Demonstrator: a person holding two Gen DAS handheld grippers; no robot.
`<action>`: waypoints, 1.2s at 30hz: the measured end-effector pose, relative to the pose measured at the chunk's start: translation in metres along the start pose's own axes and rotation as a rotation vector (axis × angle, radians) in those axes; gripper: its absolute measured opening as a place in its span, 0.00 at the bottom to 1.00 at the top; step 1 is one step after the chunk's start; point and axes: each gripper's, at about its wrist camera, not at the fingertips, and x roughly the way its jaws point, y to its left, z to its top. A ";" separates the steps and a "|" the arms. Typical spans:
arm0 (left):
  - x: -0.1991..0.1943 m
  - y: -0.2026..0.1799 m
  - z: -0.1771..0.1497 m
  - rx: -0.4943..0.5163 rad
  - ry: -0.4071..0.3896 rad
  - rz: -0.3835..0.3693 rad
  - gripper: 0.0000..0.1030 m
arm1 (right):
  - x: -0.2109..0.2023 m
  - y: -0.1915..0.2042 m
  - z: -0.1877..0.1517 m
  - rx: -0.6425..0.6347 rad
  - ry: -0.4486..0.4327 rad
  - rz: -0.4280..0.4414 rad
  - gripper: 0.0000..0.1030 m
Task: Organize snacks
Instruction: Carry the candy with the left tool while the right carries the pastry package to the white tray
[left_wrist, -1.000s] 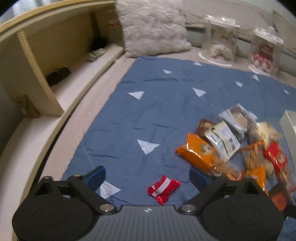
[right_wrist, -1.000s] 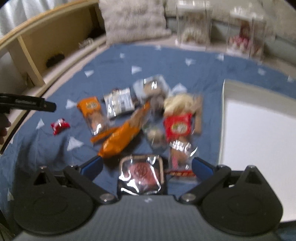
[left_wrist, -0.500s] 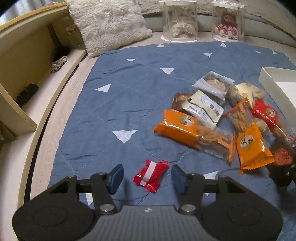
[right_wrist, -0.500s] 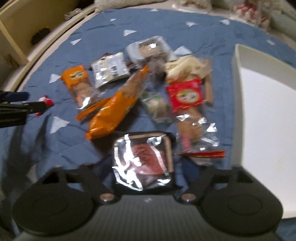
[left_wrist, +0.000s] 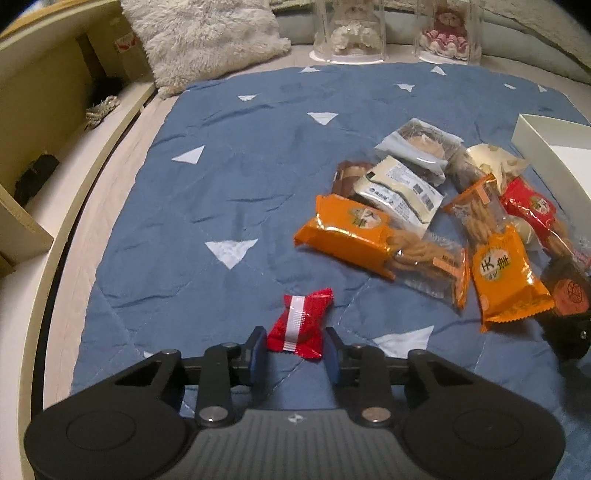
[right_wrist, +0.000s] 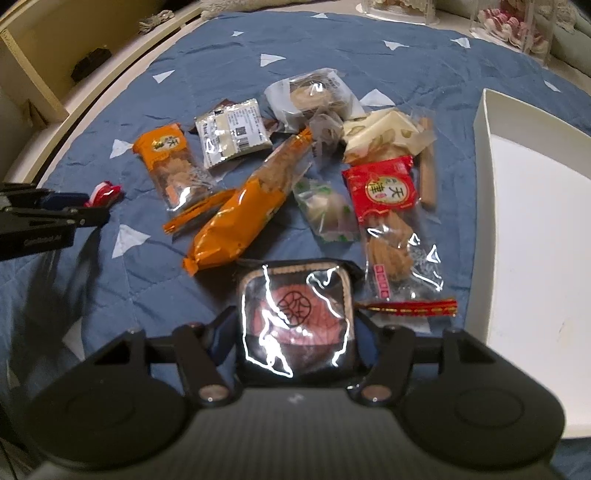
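Nearest the left gripper (left_wrist: 294, 352), the red candy (left_wrist: 300, 323) lies between its blue pads with its long axis running from about 7 to 1 o'clock; the jaws stand narrowed to either side of the wrapper's near end, seemingly touching or just short of it, so a firm hold is not certain. In the right wrist view, the right gripper (right_wrist: 295, 339) has its fingers drawn in against the sides of the dark clear-topped pastry pack (right_wrist: 295, 321), which fills the gap and looks gripped. Beyond it, at 12 o'clock, the snack pile (right_wrist: 288, 166) spreads over the blue quilt (right_wrist: 221, 48). The white box (right_wrist: 484, 110) sits at 2 o'clock from the right gripper, clearly the nearer hand to it; the left must cross the pile. Farthest back stand two clear doll cases (left_wrist: 351, 29).
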 end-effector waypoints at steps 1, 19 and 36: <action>0.000 -0.002 0.001 0.004 -0.005 0.008 0.34 | 0.000 0.001 0.000 -0.001 -0.001 0.001 0.67; 0.011 0.002 0.012 -0.033 0.002 0.013 0.31 | -0.001 -0.001 0.001 -0.008 -0.002 0.006 0.67; -0.074 -0.021 0.018 -0.105 -0.191 0.018 0.30 | -0.073 -0.010 0.000 0.024 -0.213 -0.011 0.66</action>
